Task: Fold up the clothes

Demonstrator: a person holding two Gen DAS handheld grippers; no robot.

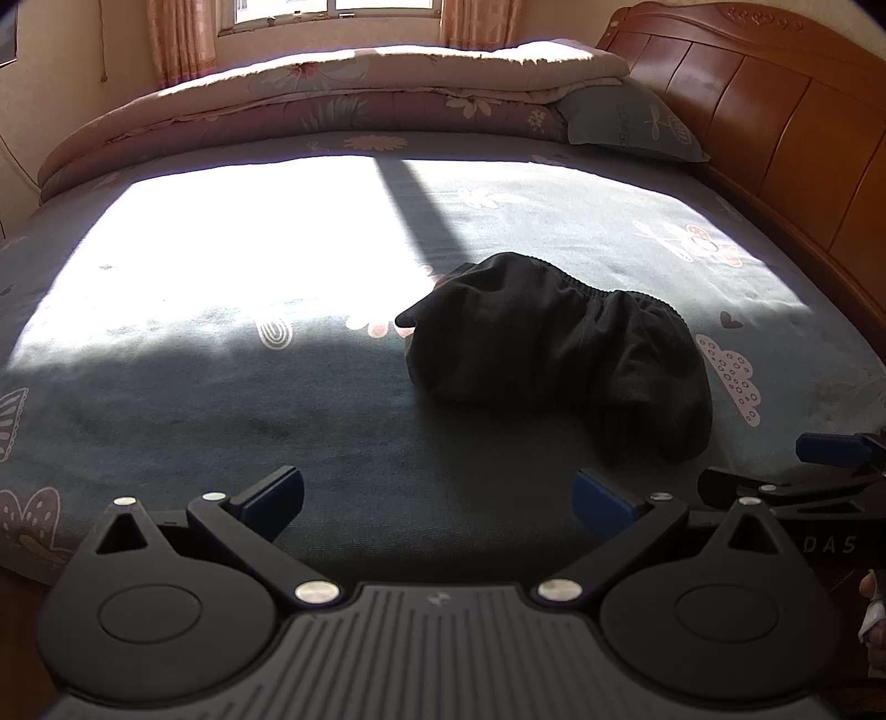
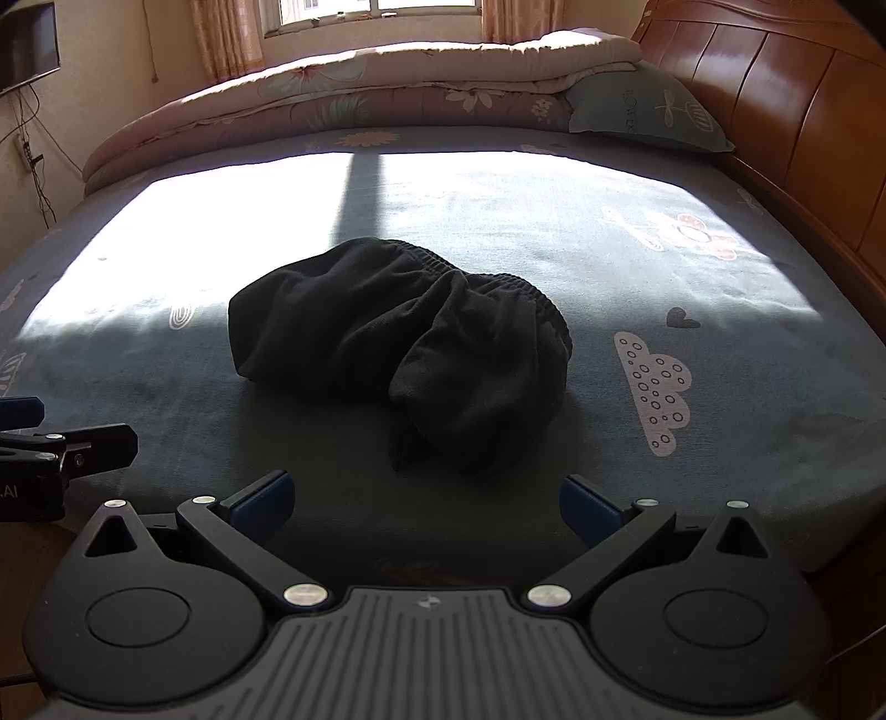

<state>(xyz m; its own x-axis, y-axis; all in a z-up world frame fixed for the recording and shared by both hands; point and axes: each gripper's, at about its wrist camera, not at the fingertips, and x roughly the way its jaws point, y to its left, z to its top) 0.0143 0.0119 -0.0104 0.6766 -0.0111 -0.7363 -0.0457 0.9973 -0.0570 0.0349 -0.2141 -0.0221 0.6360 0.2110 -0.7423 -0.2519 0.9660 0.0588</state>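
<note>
A crumpled black garment with an elastic waistband lies in a heap on the grey-blue patterned bed sheet. In the right wrist view the same garment sits straight ahead, its waistband on the far side. My left gripper is open over the near edge of the bed, short of the garment and to its left, with nothing between its blue pads. My right gripper is open too, just short of the garment's near fold. Each gripper shows at the edge of the other's view.
A folded floral quilt and a pillow lie along the far side of the bed sheet. A wooden headboard runs down the right. A bright patch of sunlight covers the sheet's middle. A curtained window is behind.
</note>
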